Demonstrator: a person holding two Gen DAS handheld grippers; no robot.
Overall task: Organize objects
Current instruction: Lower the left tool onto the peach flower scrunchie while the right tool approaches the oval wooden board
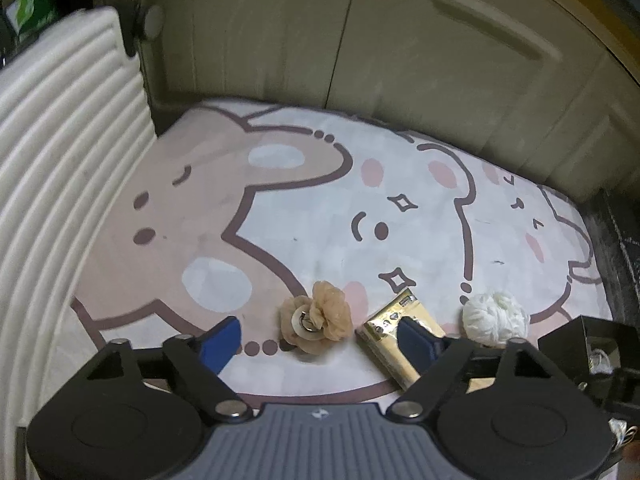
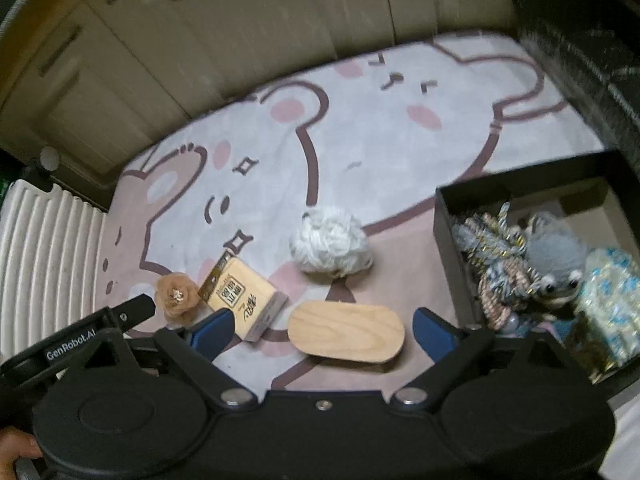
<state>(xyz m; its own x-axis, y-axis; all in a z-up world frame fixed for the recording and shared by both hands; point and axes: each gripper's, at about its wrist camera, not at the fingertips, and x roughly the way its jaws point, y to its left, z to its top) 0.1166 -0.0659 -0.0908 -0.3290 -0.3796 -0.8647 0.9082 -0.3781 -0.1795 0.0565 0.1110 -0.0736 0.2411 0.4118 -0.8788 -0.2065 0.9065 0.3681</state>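
Left tool (image 1: 320,334) pitched steeply down over cartoon-bear rug (image 1: 304,208), jaws apart, nothing clamped; tan fabric flower (image 1: 316,320) between blue fingertips (image 1: 222,342), no contact. Right tool (image 2: 322,330) likewise pitched down, jaws wide, empty; oval wooden block (image 2: 346,336) lies between them untouched. Landmark: gold box (image 2: 240,298) on rug. Flower just left of it, wooden block just right, white yarn ball (image 2: 330,244) beyond it, open black box (image 2: 448,216) of trinkets far right. Beige cabinet doors (image 1: 400,40) behind rug; white ribbed cushion (image 1: 60,140) left.
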